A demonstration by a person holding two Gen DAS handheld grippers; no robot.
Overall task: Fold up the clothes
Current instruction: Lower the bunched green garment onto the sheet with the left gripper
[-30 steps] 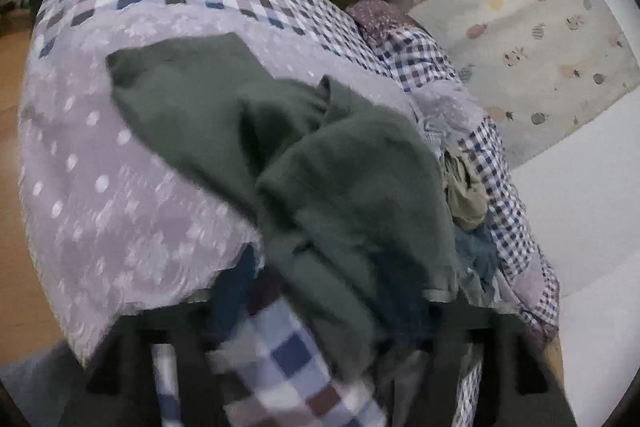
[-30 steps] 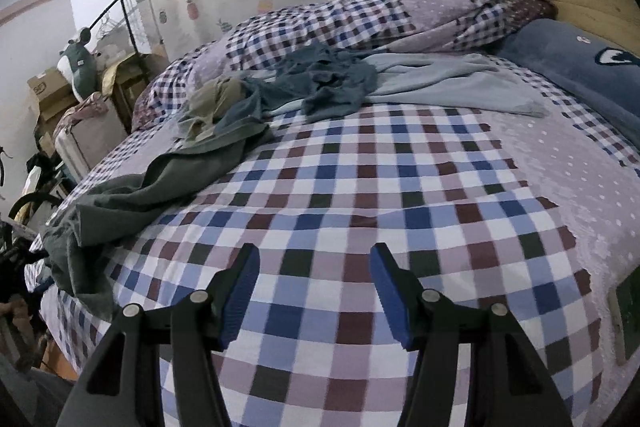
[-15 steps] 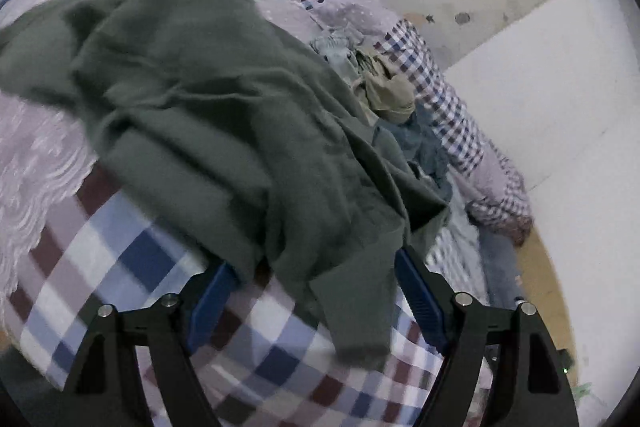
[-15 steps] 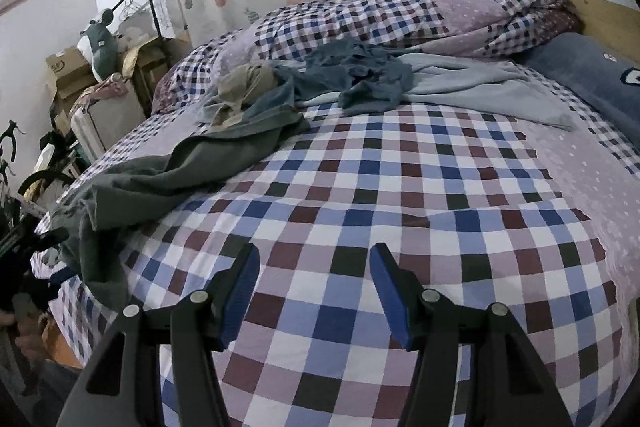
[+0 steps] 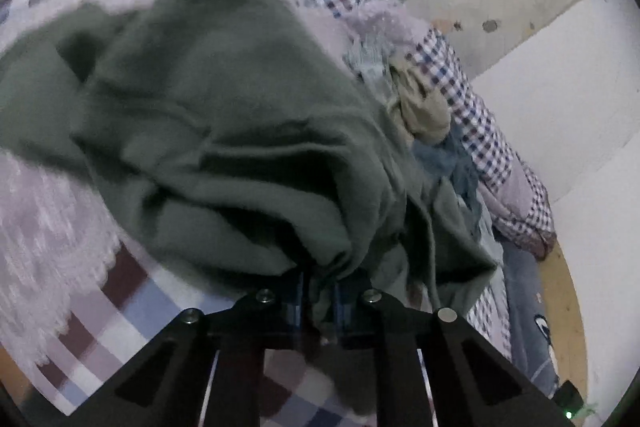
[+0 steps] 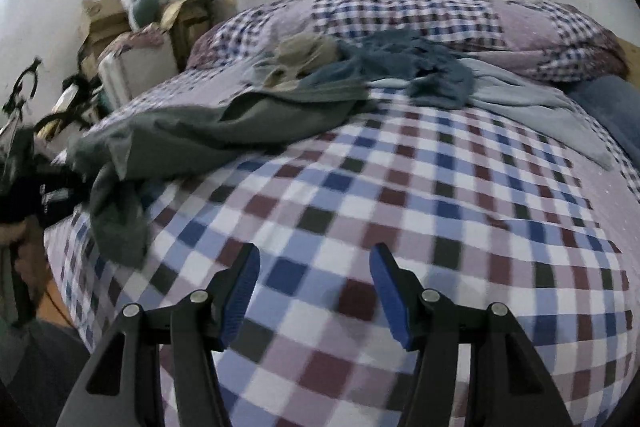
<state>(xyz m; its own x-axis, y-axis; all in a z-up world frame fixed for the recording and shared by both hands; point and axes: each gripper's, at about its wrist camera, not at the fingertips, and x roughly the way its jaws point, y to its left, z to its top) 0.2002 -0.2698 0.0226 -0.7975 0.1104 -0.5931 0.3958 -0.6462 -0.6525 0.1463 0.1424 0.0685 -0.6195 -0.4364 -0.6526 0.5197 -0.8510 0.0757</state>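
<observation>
The left hand-held gripper (image 5: pixel 318 293) has its blue pads drawn close together on a bunched edge of the dark green garment (image 5: pixel 224 131), which rises directly ahead of it and fills most of its view in heavy folds. Under and to the left of that gripper lies the bed (image 5: pixel 120 291) with its checked cover and a pale lilac lace-patterned panel. Ahead and to the right of the left gripper, past the green cloth, sit a crumpled beige garment (image 5: pixel 424 107) and a blue garment (image 5: pixel 448 163), lying against a rolled checked duvet (image 5: pixel 480 115). The right hand-held gripper (image 6: pixel 314 293) hangs just over the checked bed cover (image 6: pixel 400 207) with its jaws spread wide and nothing between them. From it, the green garment (image 6: pixel 224 119) stretches away ahead and to the left, one end drooping over the bed's edge, the other end running under the beige garment (image 6: pixel 308 53) and the blue garment (image 6: pixel 412 67) further ahead. A light grey garment (image 6: pixel 532 107) lies spread flat ahead and to the right. At the far left of the right gripper's view a person's hand (image 6: pixel 16 239) shows at the bed's edge.
</observation>
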